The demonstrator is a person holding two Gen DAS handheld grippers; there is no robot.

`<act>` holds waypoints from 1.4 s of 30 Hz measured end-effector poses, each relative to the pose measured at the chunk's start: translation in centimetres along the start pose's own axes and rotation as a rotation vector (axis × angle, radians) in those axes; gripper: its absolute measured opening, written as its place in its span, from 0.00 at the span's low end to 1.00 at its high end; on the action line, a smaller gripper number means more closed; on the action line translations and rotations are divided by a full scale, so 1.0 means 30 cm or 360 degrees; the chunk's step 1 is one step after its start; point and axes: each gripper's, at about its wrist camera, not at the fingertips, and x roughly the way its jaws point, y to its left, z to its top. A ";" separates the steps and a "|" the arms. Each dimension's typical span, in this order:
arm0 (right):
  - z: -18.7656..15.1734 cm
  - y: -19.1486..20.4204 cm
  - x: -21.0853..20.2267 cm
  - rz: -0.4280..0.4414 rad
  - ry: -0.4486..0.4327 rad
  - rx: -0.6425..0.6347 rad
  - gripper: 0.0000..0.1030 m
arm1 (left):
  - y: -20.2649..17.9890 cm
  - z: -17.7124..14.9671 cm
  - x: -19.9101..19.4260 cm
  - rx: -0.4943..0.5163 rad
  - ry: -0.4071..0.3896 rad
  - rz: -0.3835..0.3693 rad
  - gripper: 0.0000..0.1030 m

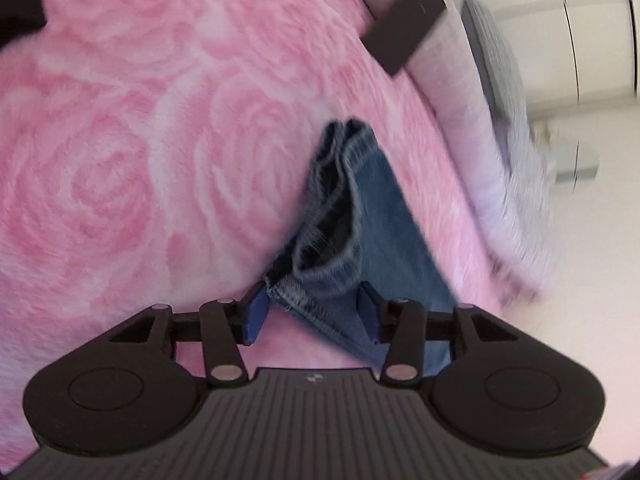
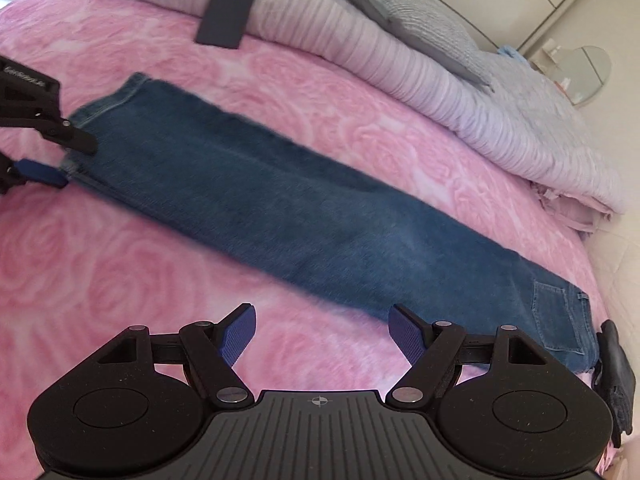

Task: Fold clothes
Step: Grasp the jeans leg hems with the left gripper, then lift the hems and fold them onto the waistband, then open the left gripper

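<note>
A pair of blue jeans (image 2: 304, 216), folded lengthwise leg on leg, lies stretched across the pink rose-patterned bedspread (image 2: 120, 280). The leg hems are at the left, the waist and back pocket at the lower right. My left gripper (image 1: 312, 312) is at the hem end (image 1: 344, 200); its blue pads stand apart with the hem edge between them, not pinched. It also shows in the right wrist view (image 2: 60, 160). My right gripper (image 2: 322, 334) is open and empty, just above the bedspread beside the jeans' near edge around the thigh.
A dark flat rectangular object (image 2: 228, 10) lies at the far edge of the bedspread. Striped pale bedding (image 2: 440, 92) and a grey pillow (image 2: 412, 20) are piled behind it. A dark gloved hand (image 2: 616, 380) is at the right edge by the waistband. White cabinets stand beyond.
</note>
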 end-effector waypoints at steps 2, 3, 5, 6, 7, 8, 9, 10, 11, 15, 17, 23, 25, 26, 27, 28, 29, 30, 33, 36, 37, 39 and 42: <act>0.020 -0.012 0.011 -0.0011 -0.0013 0.0002 0.74 | 0.012 0.005 0.009 -0.0071 -0.0034 -0.0055 0.38; 0.031 -0.013 0.016 -0.0008 -0.0019 0.0001 0.74 | 0.016 0.007 0.012 -0.0099 -0.0036 -0.0074 0.34; 0.049 -0.017 0.025 0.0007 -0.0034 -0.0005 0.74 | 0.021 0.008 0.017 -0.0107 -0.0027 -0.0077 0.31; 0.054 -0.017 0.029 0.0015 -0.0045 -0.0011 0.74 | 0.022 0.006 0.015 -0.0103 -0.0021 -0.0078 0.29; 0.059 -0.012 0.031 0.0019 -0.0050 -0.0020 0.74 | 0.022 0.004 0.008 -0.0095 -0.0016 -0.0076 0.28; 0.064 -0.012 0.038 0.0024 -0.0045 -0.0027 0.74 | 0.018 -0.001 0.000 -0.0079 -0.0011 -0.0071 0.28; 0.069 -0.012 0.044 0.0032 -0.0043 -0.0025 0.74 | 0.015 -0.008 -0.007 -0.0072 -0.0003 -0.0072 0.28; 0.073 -0.010 0.045 0.0040 -0.0044 -0.0021 0.74 | 0.018 -0.017 -0.019 -0.0084 0.0006 -0.0080 0.28; 0.077 -0.008 0.046 0.0048 -0.0046 -0.0017 0.74 | 0.026 -0.022 -0.019 -0.0118 0.0020 -0.0077 0.30; 0.085 -0.005 0.049 0.0064 -0.0053 -0.0017 0.74 | 0.041 -0.067 -0.001 -0.0281 0.0074 -0.0137 0.39; 0.083 -0.004 0.053 0.0064 -0.0046 -0.0015 0.74 | 0.029 -0.078 0.038 -0.0313 0.0080 -0.0184 0.40; 0.062 -0.030 0.055 0.0033 -0.0034 -0.0003 0.74 | 0.003 -0.075 0.107 -0.0374 -0.0026 -0.0245 0.37; 0.053 -0.044 0.053 0.0022 -0.0026 0.0002 0.74 | -0.019 -0.078 0.077 -0.0281 -0.0072 -0.0230 0.21; 0.049 -0.050 0.054 0.0021 -0.0021 0.0010 0.74 | -0.027 -0.080 0.064 -0.0238 -0.0086 -0.0212 0.10; 0.045 -0.056 0.054 0.0020 -0.0016 0.0019 0.74 | -0.034 -0.081 0.054 -0.0200 -0.0085 -0.0186 0.09; 0.042 -0.062 0.055 0.0019 -0.0011 0.0027 0.74 | -0.040 -0.081 0.047 -0.0169 -0.0085 -0.0177 0.08; 0.038 -0.068 0.056 0.0018 -0.0006 0.0036 0.74 | -0.054 -0.079 0.043 -0.0117 -0.0086 -0.0163 0.05; 0.035 -0.075 0.056 0.0017 -0.0002 0.0045 0.74 | -0.077 -0.076 0.039 -0.0041 -0.0093 -0.0147 0.04; 0.023 -0.099 0.042 0.0023 -0.0009 0.0093 0.74 | -0.209 -0.070 0.022 0.0291 -0.0134 -0.0085 0.03; -0.003 -0.135 0.025 0.0028 -0.0003 0.0146 0.74 | -0.389 -0.087 0.007 0.0672 -0.0161 -0.0024 0.03; -0.017 -0.159 0.021 0.0029 0.0000 0.0170 0.74 | -0.453 -0.100 0.009 0.0792 -0.0171 -0.0006 0.03; -0.046 -0.206 0.012 0.0031 0.0007 0.0219 0.74 | -0.577 -0.143 0.014 0.1013 -0.0180 0.0036 0.03; -0.093 -0.296 -0.001 0.0029 0.0007 0.0300 0.74 | -0.745 -0.241 0.035 0.1292 -0.0195 0.0063 0.03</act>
